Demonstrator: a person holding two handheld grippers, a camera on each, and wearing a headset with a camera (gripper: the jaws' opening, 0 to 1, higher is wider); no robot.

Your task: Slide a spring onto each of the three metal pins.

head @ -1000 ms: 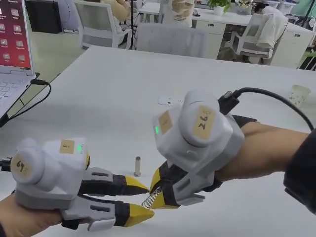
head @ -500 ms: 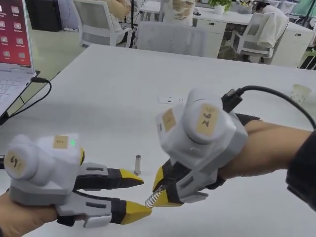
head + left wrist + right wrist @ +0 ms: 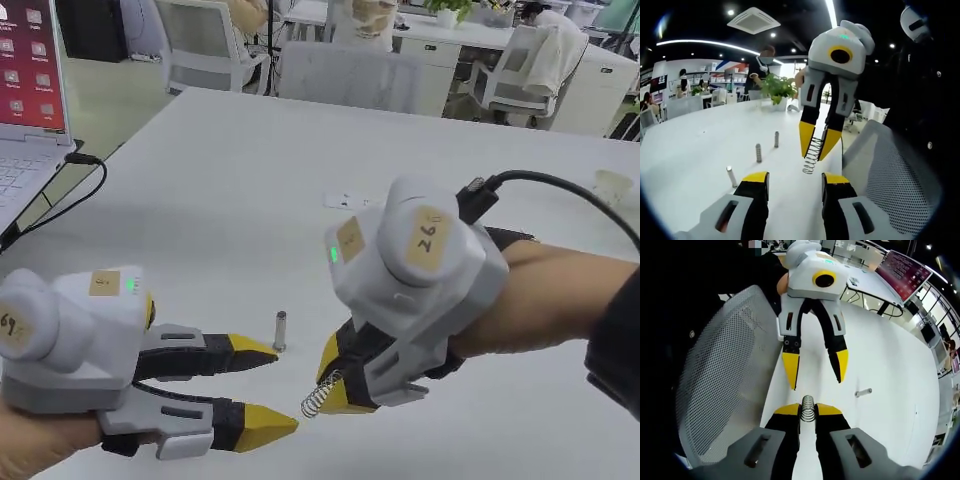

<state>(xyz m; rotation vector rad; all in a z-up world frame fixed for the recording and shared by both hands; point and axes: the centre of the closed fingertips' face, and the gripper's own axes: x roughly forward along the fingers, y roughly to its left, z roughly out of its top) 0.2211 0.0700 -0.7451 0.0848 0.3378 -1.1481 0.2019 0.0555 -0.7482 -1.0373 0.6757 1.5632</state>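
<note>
The right gripper [image 3: 335, 385] has its jaws pressed together on a spring [image 3: 316, 397], pinching it near one end so that most of the coil sticks out past the yellow tips and slants down toward the table [image 3: 200, 200]; whether the free end touches the surface I cannot tell. The left gripper [image 3: 262, 388] faces it with its jaws spread and nothing between them, its tips just beside the coil's free end. Just beyond the gap between the two tools a smooth pin [image 3: 280, 331] stands upright on the white top. The step in hand looks like bringing this spring to a pin. The next move, as I judge it, calls for turning the coil upright, setting its open end over the pin's top and lowering it, with the spread left jaws free to steady the loose end. The head view gives that one pin, while the left gripper view gives a row of three: the nearest pin [image 3: 731, 176] is bare, the middle pin [image 3: 758, 152] looks ribbed as though a spring is on it, and the far pin [image 3: 776, 139] is too small to judge. The right gripper view looks along the coil's bore and shows it clamped squarely between both pads
</note>
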